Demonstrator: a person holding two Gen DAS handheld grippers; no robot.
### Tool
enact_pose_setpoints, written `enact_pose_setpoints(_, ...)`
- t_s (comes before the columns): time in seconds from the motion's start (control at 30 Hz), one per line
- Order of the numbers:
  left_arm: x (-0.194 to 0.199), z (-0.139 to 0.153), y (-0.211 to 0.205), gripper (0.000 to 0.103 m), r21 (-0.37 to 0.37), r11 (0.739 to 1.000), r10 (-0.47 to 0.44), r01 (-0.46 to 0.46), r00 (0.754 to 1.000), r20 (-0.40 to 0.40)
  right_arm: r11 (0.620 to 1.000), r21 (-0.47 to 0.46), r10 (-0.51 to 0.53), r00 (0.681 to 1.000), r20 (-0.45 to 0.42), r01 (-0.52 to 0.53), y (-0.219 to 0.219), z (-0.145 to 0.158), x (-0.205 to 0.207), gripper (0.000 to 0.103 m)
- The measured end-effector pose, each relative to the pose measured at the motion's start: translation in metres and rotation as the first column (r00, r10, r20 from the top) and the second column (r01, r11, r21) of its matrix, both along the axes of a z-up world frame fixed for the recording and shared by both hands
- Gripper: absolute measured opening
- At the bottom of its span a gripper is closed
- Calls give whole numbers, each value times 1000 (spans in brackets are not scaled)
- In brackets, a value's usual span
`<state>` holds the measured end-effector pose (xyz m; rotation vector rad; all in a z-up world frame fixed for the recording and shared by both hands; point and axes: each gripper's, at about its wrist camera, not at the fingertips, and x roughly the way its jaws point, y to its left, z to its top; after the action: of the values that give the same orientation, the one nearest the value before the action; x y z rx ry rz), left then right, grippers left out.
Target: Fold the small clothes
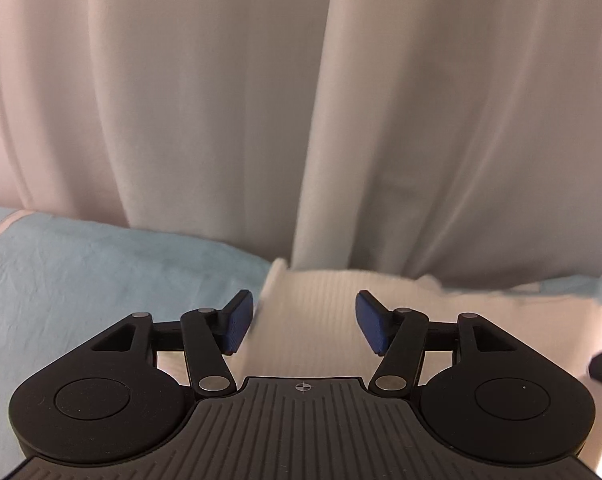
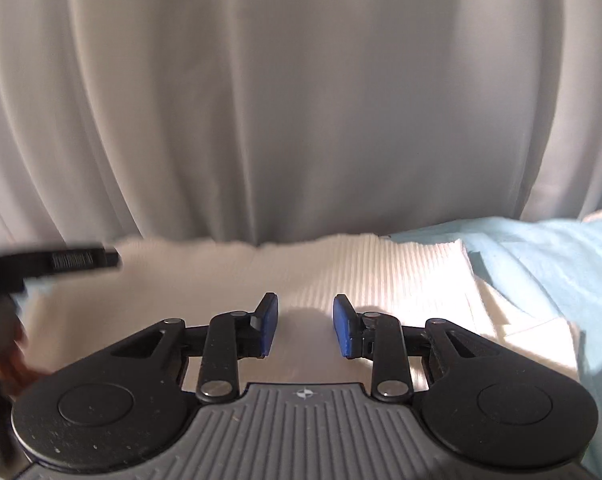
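Curtain (image 1: 221,100) behind white garment (image 2: 221,272) (ribbed)

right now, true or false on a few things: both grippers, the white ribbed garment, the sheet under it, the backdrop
1. The left gripper is open with nothing between its blue pads. True.
2. The right gripper is clamped on cloth. False: it is open and holds nothing.
3. The white ribbed garment lies on a pale blue sheet. True.
4. A brick wall stands behind. False: it is a pale pleated curtain.
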<state>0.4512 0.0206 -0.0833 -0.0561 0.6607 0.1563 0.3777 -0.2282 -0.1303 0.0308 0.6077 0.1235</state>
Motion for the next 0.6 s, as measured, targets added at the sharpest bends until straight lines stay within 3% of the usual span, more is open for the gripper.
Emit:
enact_pose_setpoints(0.07, 6, -10, 8, 61, -14, 999, 37, -38, 999, -27, 995, -96, -17, 999, 35, 20, -1, -9, -3, 29)
enact_pose_setpoints(0.17, 6, -17, 17, 65, -39, 997, 64, -64, 998, -5, 985, -121, -119, 992, 29, 122, -26, -12, 6, 30)
enact_pose_setpoints(0.23, 5, -21, 18, 69, -29, 997, 65, -65, 998, 5, 986, -54, -160, 987, 13, 160, -49, -12, 11, 30)
enact_pose_setpoints(0.4, 3, -22, 23, 73, -62, 995, 80, -80, 997, 6, 980, -130, -151, 988, 25, 153, -41, -13, 10, 30)
enact_pose_setpoints(0.53, -1, -22, 31, 73, -76, 994, 85, -84, 996, 1, 985, -103, -140, 990, 13, 140, -33, -16, 17, 31)
enact_pose_setpoints(0.6, -7, -19, 34, 73, -67, 994, 92, -92, 996, 0, 980, -138, -141, 990, 14, 141, -35, -13, 14, 31)
